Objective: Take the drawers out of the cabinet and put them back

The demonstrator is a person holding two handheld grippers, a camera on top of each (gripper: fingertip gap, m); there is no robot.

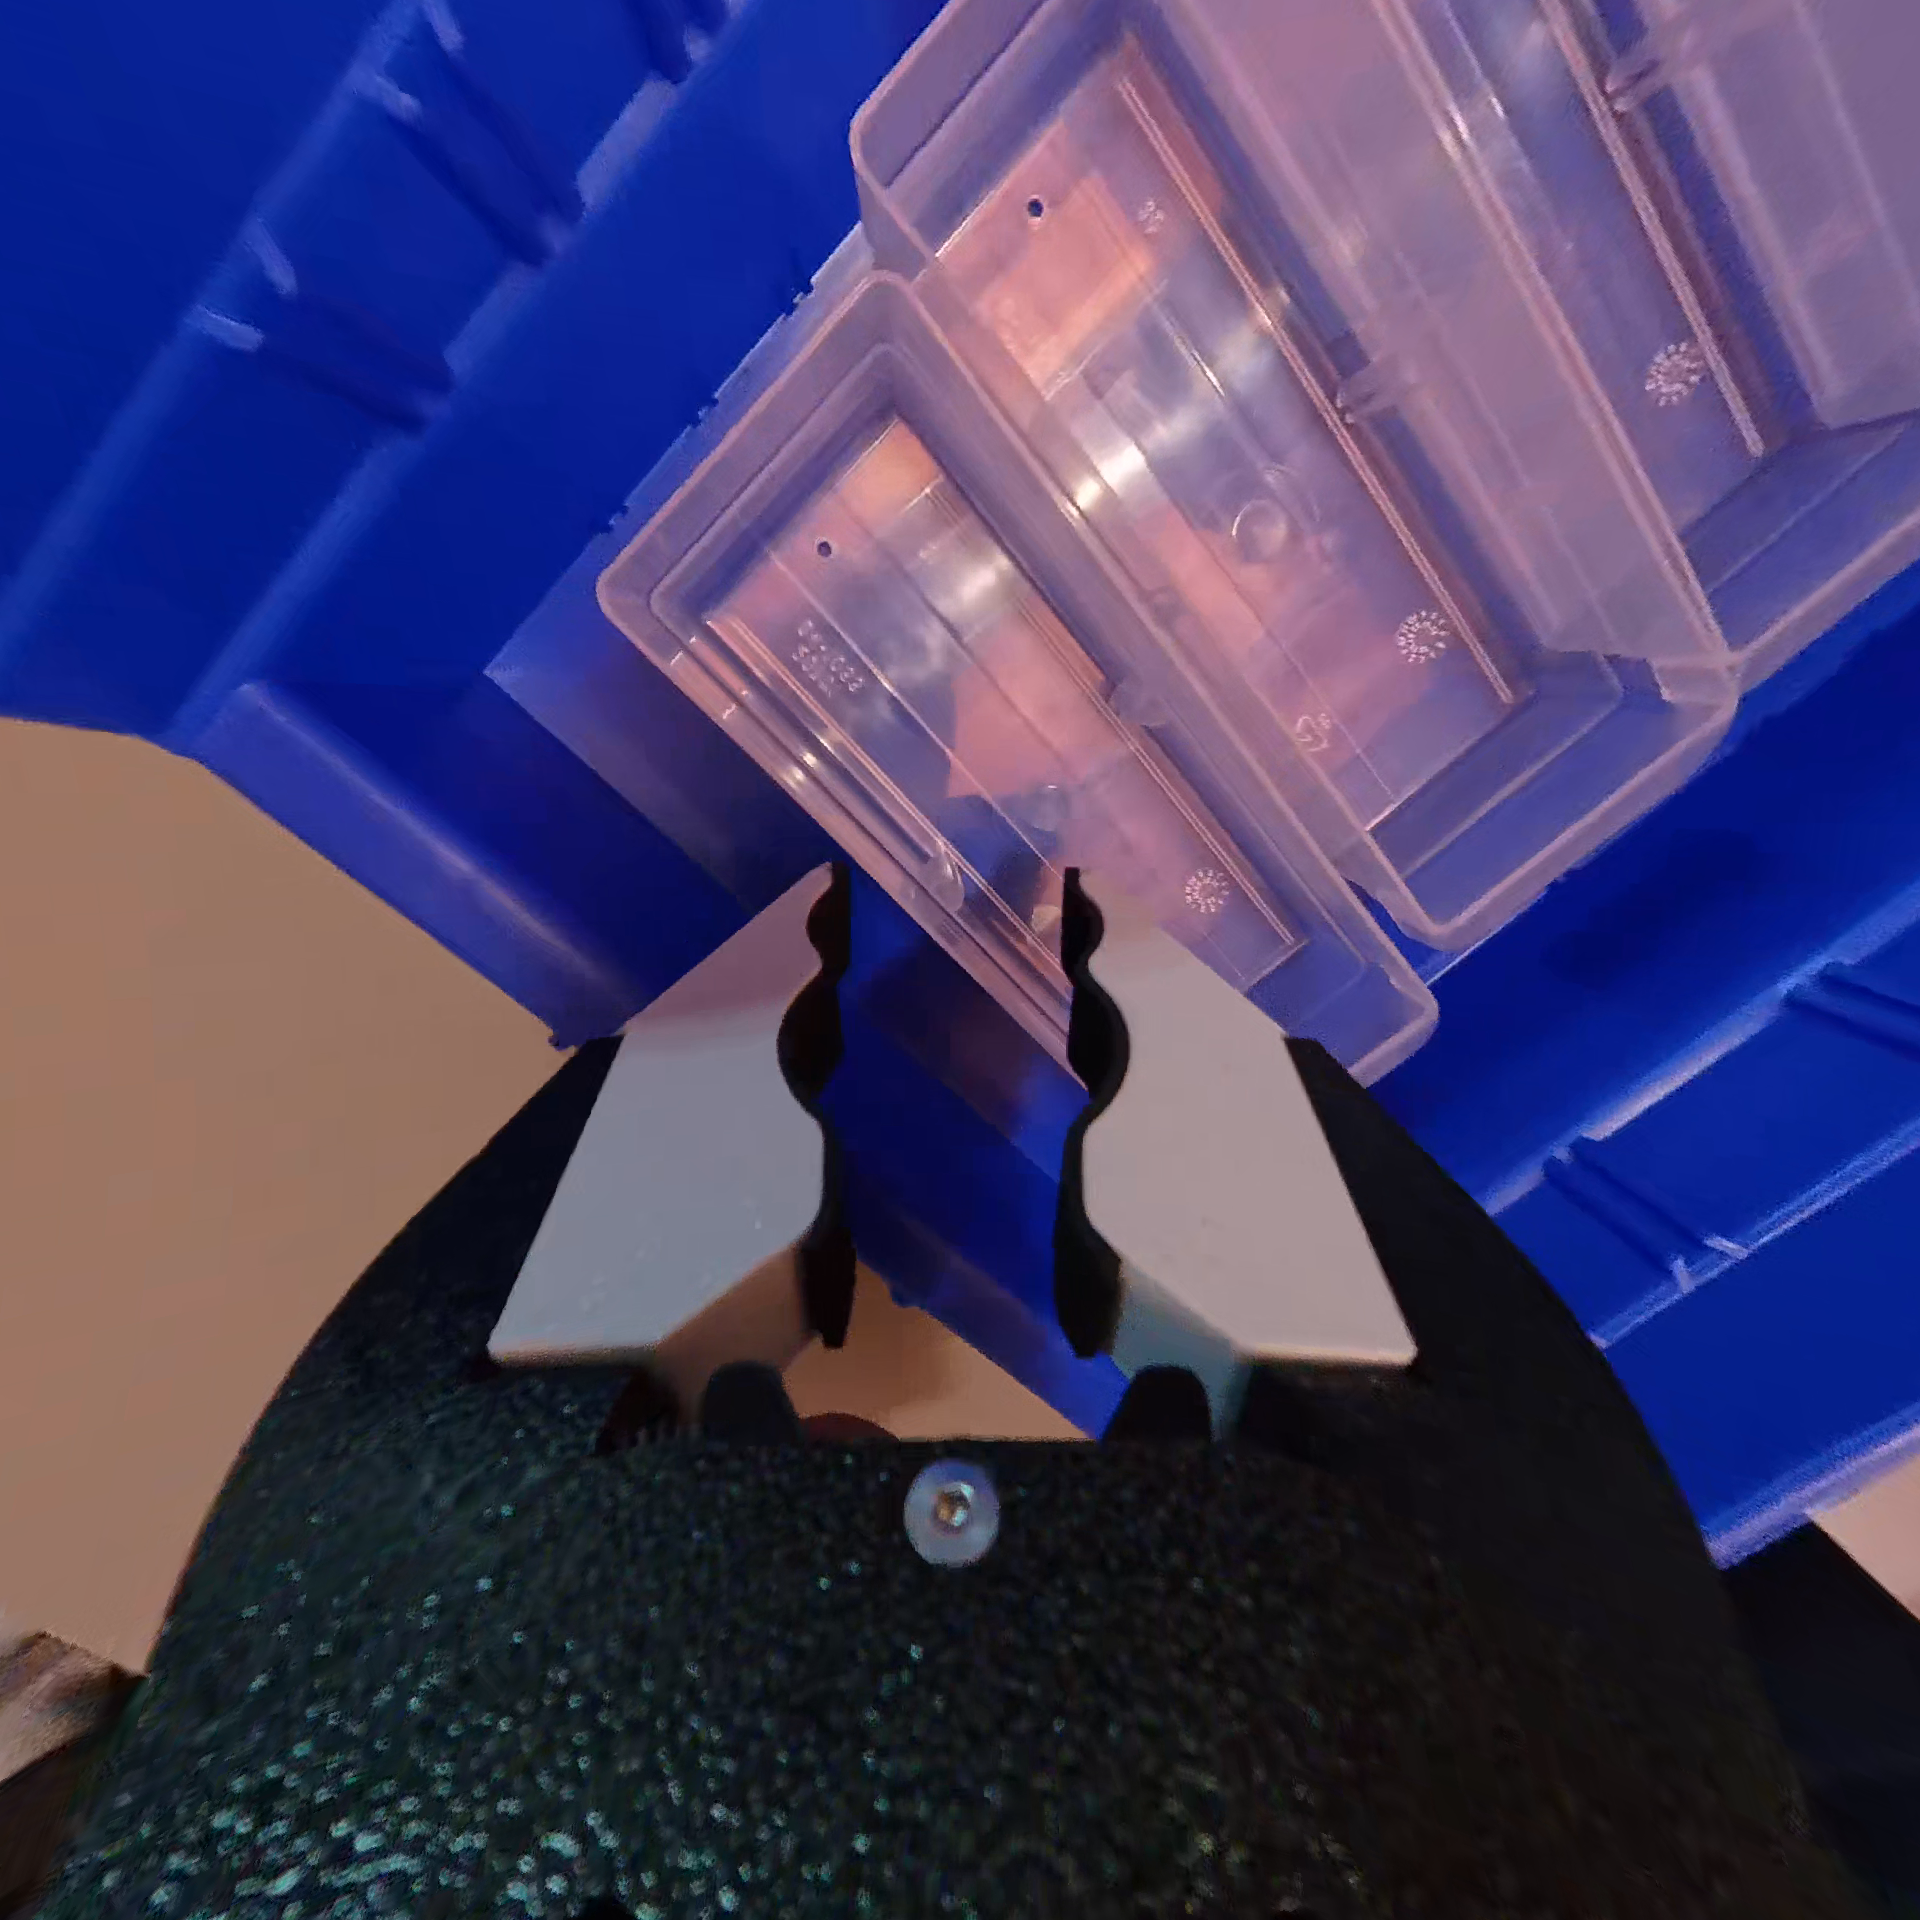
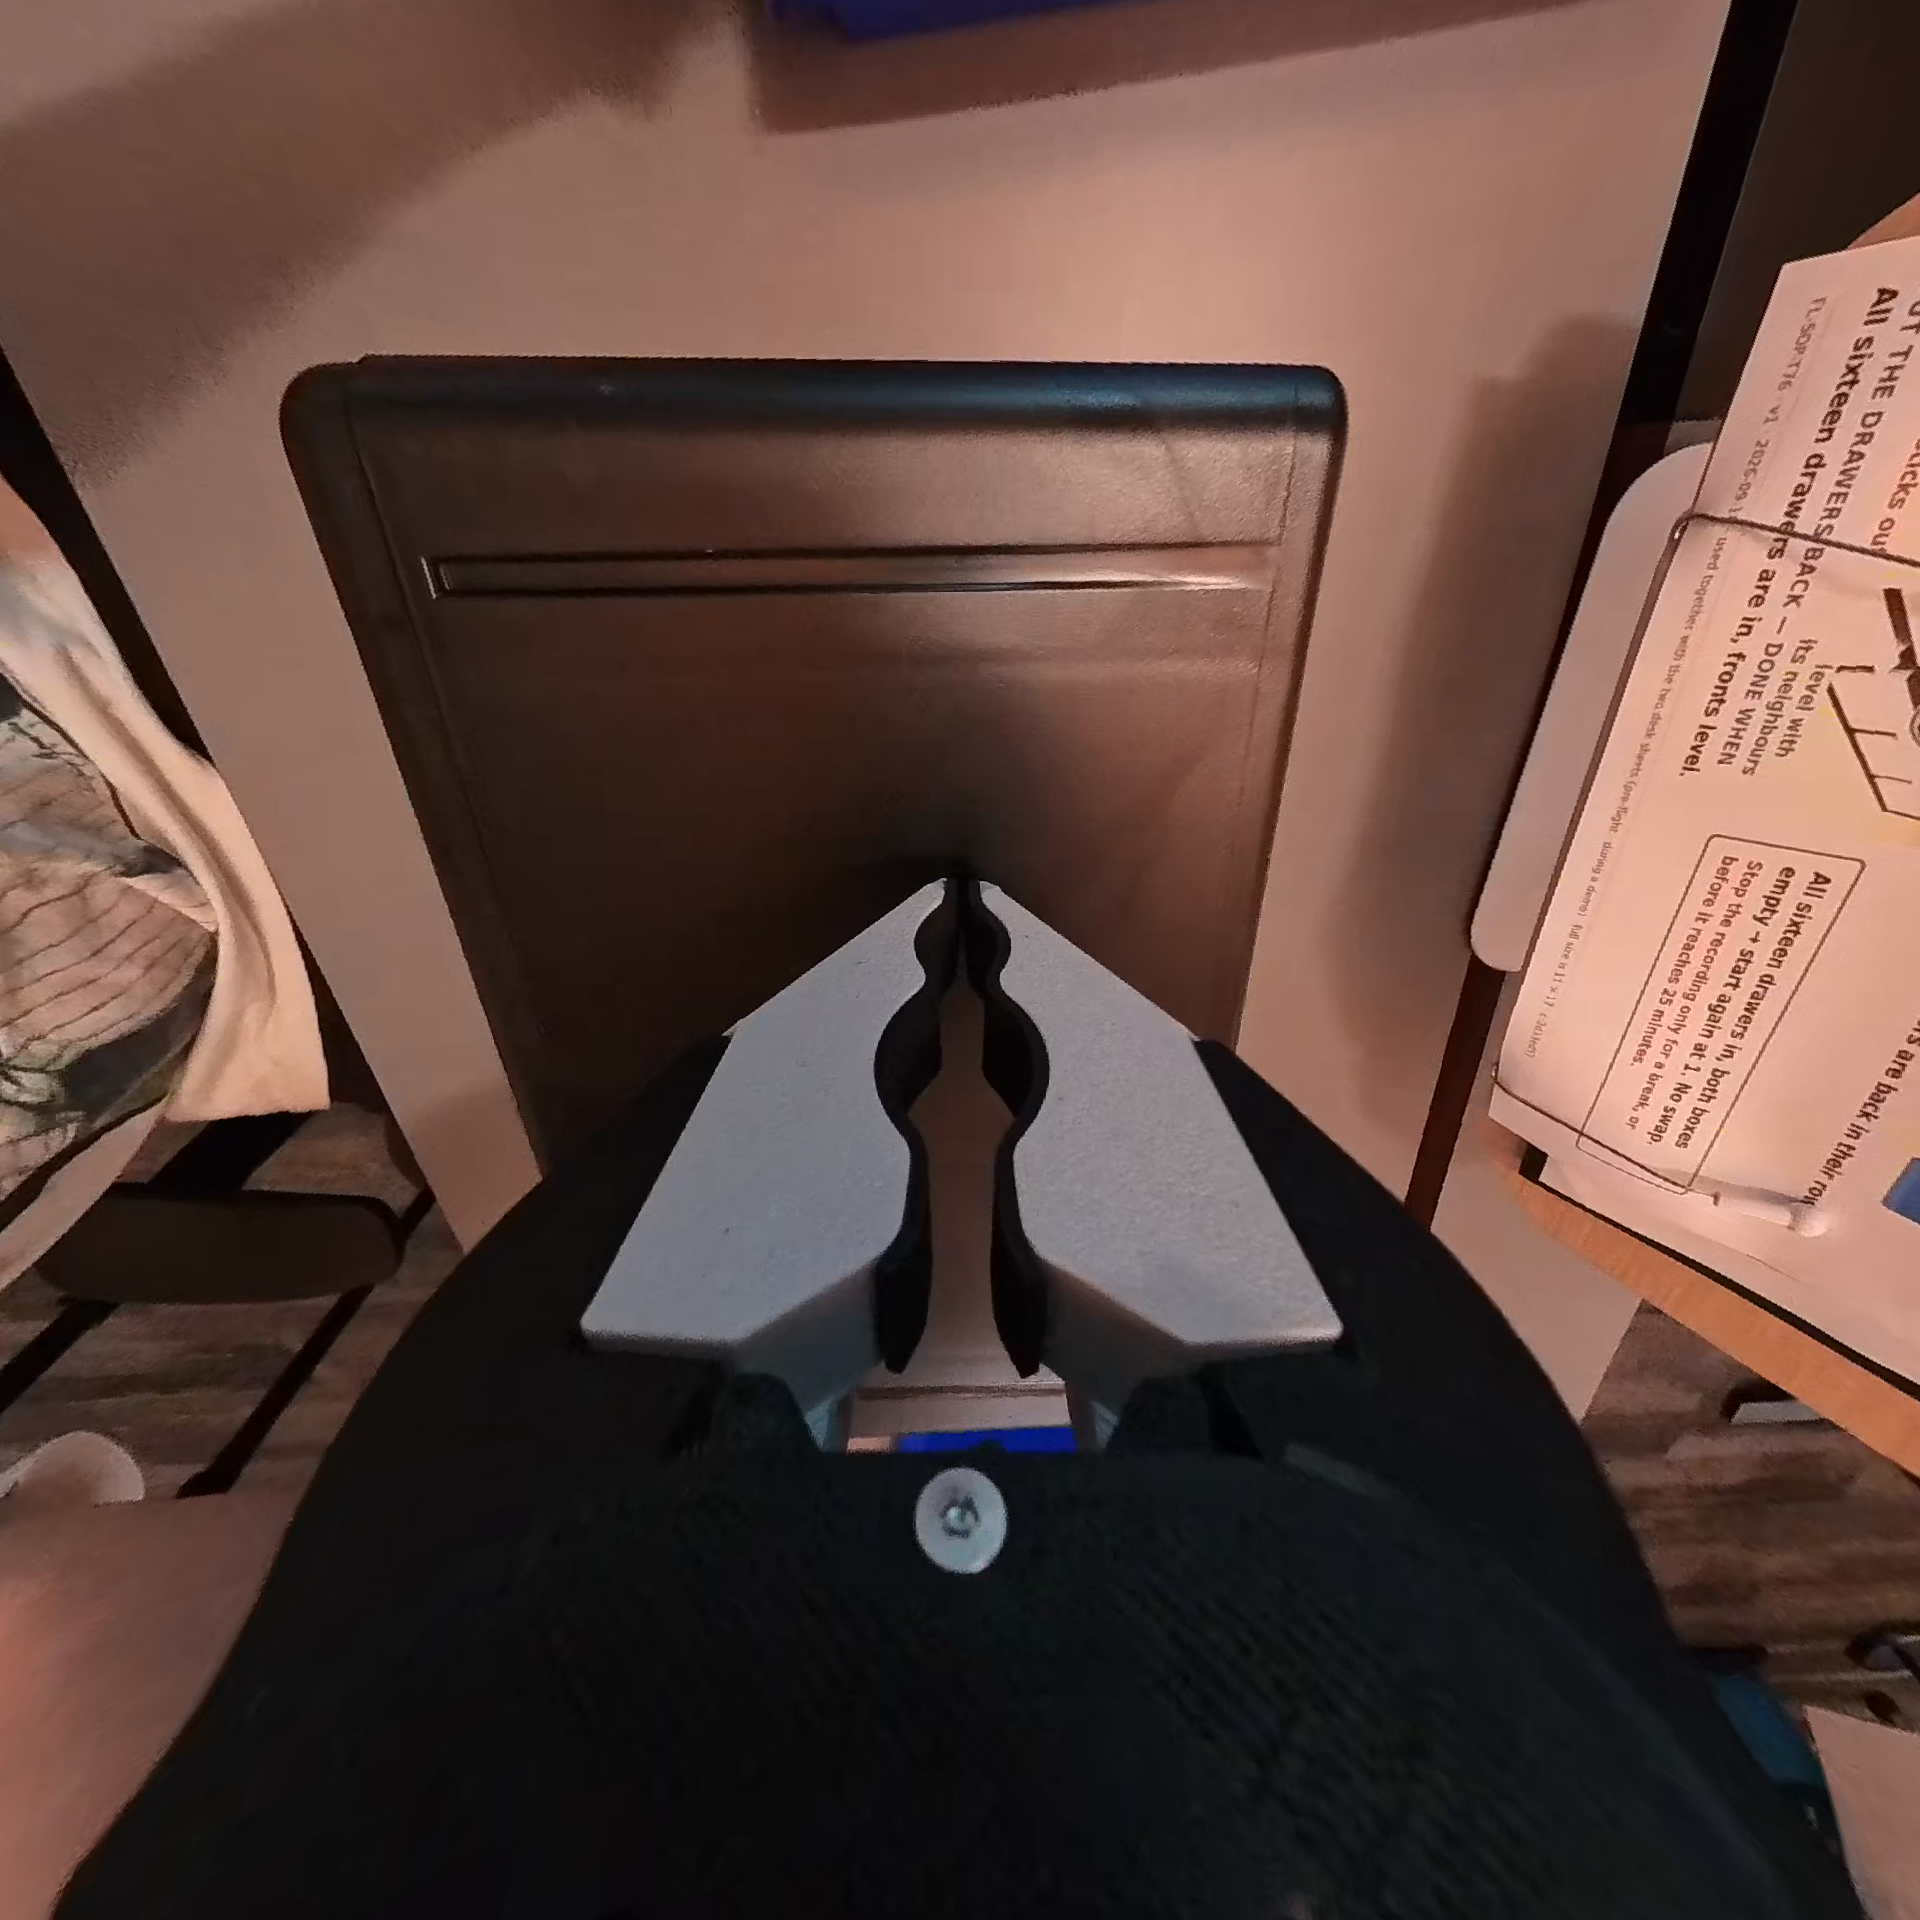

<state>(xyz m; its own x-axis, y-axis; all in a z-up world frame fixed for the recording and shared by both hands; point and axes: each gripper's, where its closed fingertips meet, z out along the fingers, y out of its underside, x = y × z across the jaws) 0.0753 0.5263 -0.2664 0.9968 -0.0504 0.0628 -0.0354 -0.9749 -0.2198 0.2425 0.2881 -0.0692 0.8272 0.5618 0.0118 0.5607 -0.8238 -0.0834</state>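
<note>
Left gripper (image 1: 956, 904): jaws released, a clear gap between them, tips just beside the near corner of the lowest clear drawer (image 1: 997, 748), nothing grasped. Three clear drawers stacked stepwise inside a blue bin (image 1: 343, 312), second drawer (image 1: 1278, 468) overlapping the lowest, third drawer (image 1: 1704, 208) up at the top right corner. Beige desk (image 1: 187, 1039) visible to the left of the bin.

Right gripper (image 2: 958, 888): jaws clenched, tips touching, empty, aimed at a dark cabinet panel (image 2: 810, 644) standing against a pale wall. Printed instruction sheets (image 2: 1704, 727) in a holder off to the right; patterned fabric (image 2: 94, 831) at the left edge.
</note>
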